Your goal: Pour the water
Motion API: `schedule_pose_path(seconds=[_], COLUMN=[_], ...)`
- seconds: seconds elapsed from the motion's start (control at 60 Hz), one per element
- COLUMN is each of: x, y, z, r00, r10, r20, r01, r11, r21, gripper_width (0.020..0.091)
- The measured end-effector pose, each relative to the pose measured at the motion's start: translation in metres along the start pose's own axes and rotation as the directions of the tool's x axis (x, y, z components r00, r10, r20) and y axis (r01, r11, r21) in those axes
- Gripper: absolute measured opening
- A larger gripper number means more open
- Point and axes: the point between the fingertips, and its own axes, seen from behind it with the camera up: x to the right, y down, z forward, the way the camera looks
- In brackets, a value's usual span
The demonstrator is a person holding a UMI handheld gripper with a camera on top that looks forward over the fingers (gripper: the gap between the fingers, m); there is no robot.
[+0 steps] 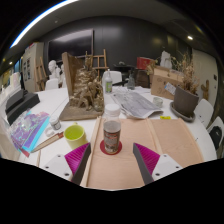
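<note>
Dim office or workshop space forms the background, with a curved ceiling light strip overhead and cluttered white tables running away from the tool. Nearest the tool lies a tan board or mat on the tabletop, extending ahead of and beneath both fingers. The gripper is spread wide, its two fingers bearing magenta pads on their inner faces. Between the fingers, with a clear gap at either side, stands an upright cylindrical can or cup with a red-and-white label; it rests on the board, touched by neither pad. Just ahead of it stands a clear plastic cup, also upright; whether it holds water cannot be told. Beyond that, a green-tinted bottle stands farther off. To the left of the left finger sits a yellow-green cup, and further left lies a colourful printed packet beside a small round object whose nature cannot be told. Left of centre and beyond the fingers rises a brown wooden model or sculpture on a flat base. To the right, beyond the right finger, lie papers, a dark open box or case and a cardboard box.
</note>
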Motion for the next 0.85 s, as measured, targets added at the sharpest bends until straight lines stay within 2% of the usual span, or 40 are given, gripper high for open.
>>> schedule_pose_path(seconds=[0.15, 0.4, 0.583, 0.85], x=[-0.015, -0.049, -0.047, -0.039], y=[0.011, 0.048, 0.061, 0.07], z=[-0.094, -0.2, -0.23, -0.24], r00=[0.997, 0.993, 0.986, 0.984], r10=[-0.037, 0.045, 0.061, 0.041], r20=[-0.069, -0.108, -0.153, -0.171], r01=[0.036, -0.049, -0.067, -0.05], r11=[0.999, 0.998, 0.997, 0.997], r21=[-0.007, -0.035, -0.032, -0.052], gripper_width=[0.0858, 0.0858, 0.0858, 0.0857])
